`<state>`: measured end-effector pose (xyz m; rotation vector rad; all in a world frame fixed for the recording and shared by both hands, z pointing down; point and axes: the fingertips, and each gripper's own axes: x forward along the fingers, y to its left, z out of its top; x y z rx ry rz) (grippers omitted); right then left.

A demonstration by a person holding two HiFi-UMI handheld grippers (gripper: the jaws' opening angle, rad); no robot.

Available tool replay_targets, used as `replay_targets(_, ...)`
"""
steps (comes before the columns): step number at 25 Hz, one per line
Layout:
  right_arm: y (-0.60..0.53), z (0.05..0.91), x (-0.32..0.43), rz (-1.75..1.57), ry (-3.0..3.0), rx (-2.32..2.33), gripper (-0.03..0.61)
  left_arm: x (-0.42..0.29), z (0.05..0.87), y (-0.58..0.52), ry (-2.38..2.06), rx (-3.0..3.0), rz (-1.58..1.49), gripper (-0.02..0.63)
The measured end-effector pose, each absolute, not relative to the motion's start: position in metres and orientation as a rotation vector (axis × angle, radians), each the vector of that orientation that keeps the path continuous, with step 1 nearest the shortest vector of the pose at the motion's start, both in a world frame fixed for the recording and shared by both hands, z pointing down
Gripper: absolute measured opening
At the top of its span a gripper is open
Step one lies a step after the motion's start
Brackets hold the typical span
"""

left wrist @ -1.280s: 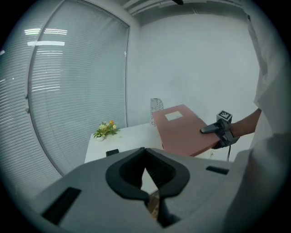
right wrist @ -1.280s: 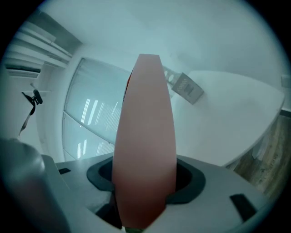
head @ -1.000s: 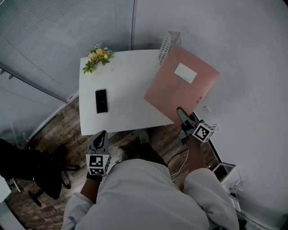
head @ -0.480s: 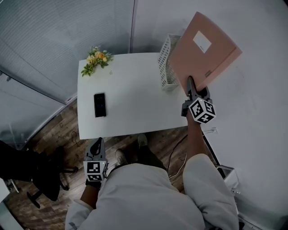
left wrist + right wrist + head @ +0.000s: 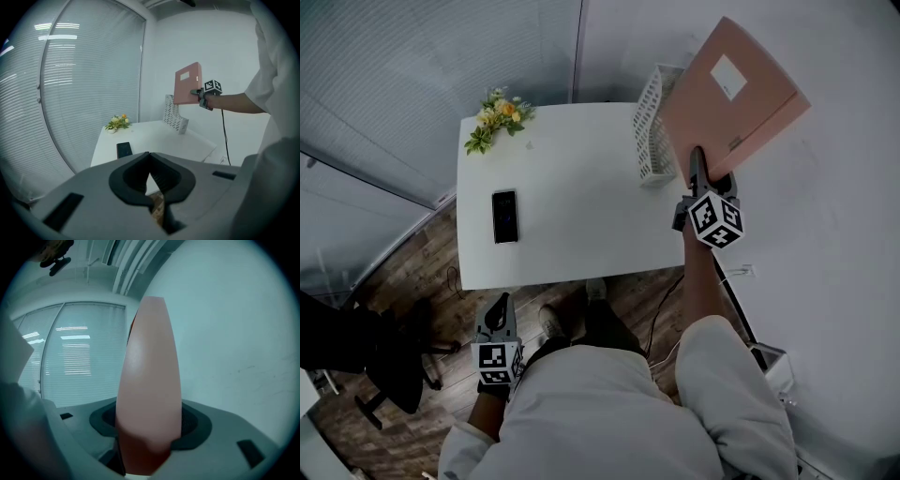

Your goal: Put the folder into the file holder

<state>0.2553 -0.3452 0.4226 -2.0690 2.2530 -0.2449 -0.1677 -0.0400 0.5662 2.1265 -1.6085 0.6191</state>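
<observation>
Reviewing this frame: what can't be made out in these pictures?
- Head view: the folder overlaps the file holder, hiding its right part and interior.
- Right gripper view: the folder, clamped in the right gripper, fills the middle; table and file holder unseen.
- The folder's label: print too small in every view.
- The phone: screen dark, nothing readable.

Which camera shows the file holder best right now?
Head view: the file holder is largest there, seen from above, the folder overlapping its right edge. Left gripper view shows it small, side-on. Right gripper view shows only the folder.
</observation>
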Motion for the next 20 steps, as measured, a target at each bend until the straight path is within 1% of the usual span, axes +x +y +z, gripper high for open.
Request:
replay_targets(10, -0.344, 0.419, 0.247, -0.177, 2.221, -2.100, 0.276, -0.153, 0.571, -0.039, -1.583, 2.131, 0.617, 0.009)
replay_targets(20, -0.365, 0.451, 0.234, -0.110, 2.248, -2.154, 0.278, -0.155, 0.583, -0.033, -1.559, 2.093, 0.658, 0.009)
